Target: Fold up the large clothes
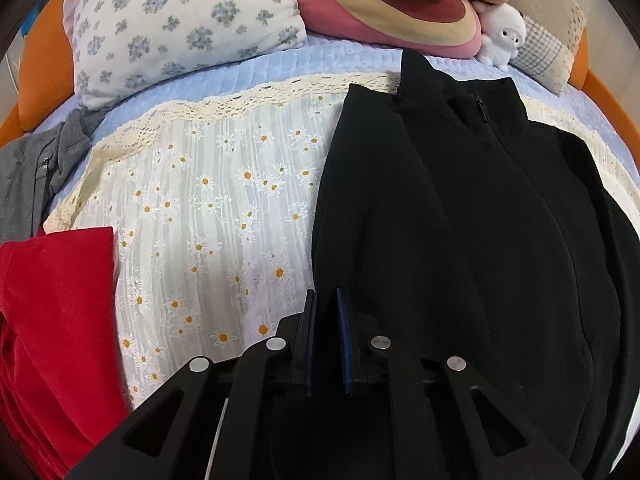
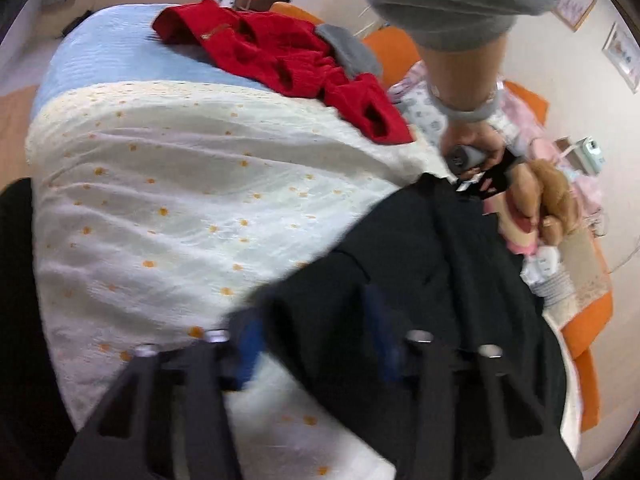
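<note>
Directly ahead, black jacket (image 1: 460, 220), left hand-held gripper (image 1: 327, 308) at its edge

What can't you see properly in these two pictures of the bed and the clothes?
- Left wrist view: the black jacket's bottom hem is hidden behind the left gripper.
- Left wrist view: the red garment and grey garment are cut off by the picture's edge.
- Right wrist view: motion blur smears the right gripper, so its hold on the jacket is unclear.
- Right wrist view: the wall pictures are too small.
</note>
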The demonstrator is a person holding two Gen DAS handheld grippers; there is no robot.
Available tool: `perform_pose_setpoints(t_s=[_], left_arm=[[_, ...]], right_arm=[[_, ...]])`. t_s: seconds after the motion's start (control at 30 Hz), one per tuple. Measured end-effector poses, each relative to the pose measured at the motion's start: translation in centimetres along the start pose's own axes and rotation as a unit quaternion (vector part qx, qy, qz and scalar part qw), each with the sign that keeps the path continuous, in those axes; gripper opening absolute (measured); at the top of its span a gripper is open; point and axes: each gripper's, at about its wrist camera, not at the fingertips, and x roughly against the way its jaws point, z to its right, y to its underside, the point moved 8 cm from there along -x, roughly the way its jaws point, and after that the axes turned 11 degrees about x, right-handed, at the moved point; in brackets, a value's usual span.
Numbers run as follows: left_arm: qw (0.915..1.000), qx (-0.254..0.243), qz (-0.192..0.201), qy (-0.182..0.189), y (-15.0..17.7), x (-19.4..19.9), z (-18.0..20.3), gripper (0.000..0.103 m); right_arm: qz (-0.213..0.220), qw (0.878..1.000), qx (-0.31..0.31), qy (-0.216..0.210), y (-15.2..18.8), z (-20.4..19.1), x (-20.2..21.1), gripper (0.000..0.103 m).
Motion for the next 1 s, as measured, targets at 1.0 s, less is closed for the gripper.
perform_pose_setpoints(t_s=[1.0], left_arm=[[0.9984,0.043,0.022,-0.031,-4.4,11.4,12.0,0.010]], right_arm=[[0.139,0.862,-0.467,-0.138,15.8,20.7,10.2,0.005]])
